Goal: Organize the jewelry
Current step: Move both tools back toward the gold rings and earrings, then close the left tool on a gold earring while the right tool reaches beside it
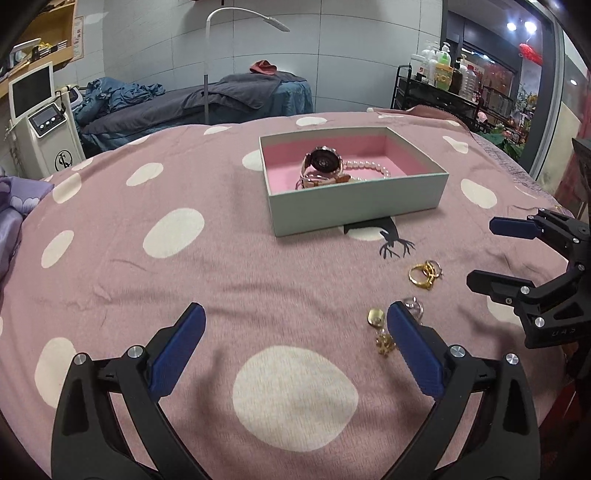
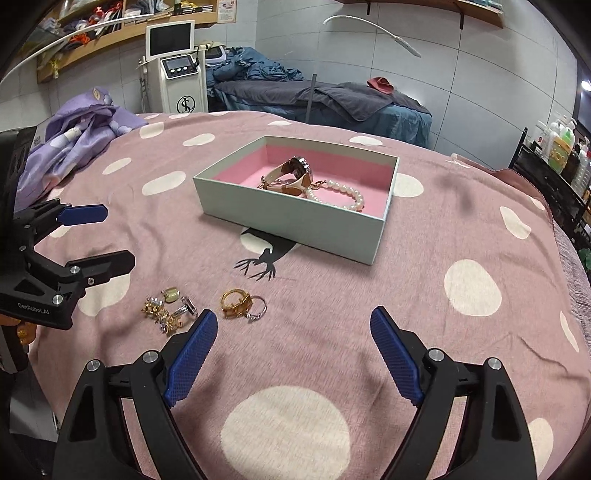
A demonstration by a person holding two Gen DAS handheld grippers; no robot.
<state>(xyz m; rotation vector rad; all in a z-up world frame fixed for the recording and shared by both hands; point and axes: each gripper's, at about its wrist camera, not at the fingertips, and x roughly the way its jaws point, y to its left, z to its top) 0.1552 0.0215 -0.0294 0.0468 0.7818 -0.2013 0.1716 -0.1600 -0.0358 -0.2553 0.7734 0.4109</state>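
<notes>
Small, slippery gold filigree ring (image 2: 236, 303) at eleven o'clock of wide-jawed right gripper (image 2: 293, 325); best pinched across band.

place: beauty salon | evidence: grey-covered treatment bed (image 2: 354, 99) | white screen-topped beauty machine (image 2: 177, 62) | black trolley of lotion bottles (image 1: 443, 79) | arched white lamp (image 1: 236, 22)

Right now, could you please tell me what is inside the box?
The box holds a watch and a pearl bracelet on its pink lining. The near wall hides part of the floor, so anything small there cannot be seen.
</notes>
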